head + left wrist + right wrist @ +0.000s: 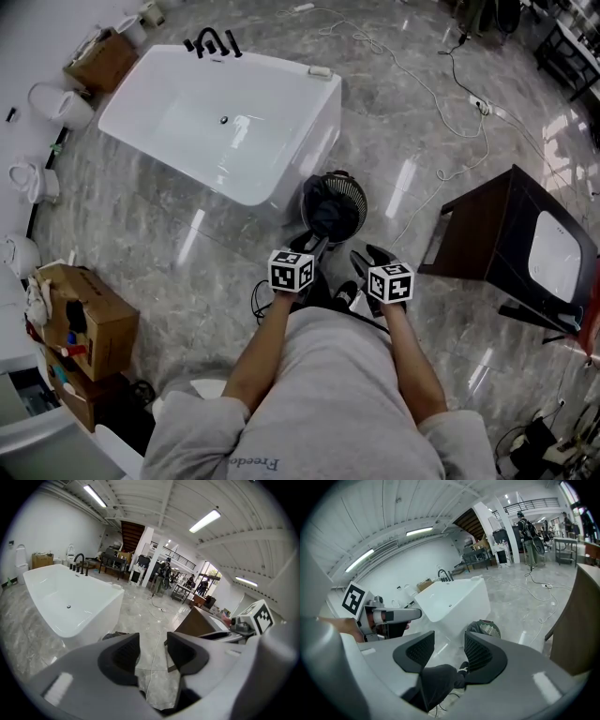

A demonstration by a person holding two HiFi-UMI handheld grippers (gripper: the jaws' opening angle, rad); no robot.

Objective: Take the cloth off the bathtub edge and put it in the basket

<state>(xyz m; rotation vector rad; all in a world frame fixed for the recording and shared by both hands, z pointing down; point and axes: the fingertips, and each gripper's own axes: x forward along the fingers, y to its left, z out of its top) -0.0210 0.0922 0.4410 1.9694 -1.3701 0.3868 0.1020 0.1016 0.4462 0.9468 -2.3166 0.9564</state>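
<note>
The white bathtub (220,112) stands at the upper left of the head view. Just off its near corner sits a round dark wire basket (357,194) with a dark cloth (326,210) bunched inside it. My left gripper (314,246) hovers right before the basket, and its jaws are apart with nothing between them. Beside it, my right gripper (367,255) is likewise open and empty. The left gripper view has the left gripper (152,651) with the tub (70,602) ahead on the left. Past the right gripper (449,651) lie the basket (483,629) and the tub (454,599).
A dark wooden vanity (506,234) with a white basin stands at the right. Cardboard boxes (89,319) and white toilets (61,105) line the left wall. A white cable (450,141) snakes over the marble floor. A black faucet (214,42) stands at the tub's far end.
</note>
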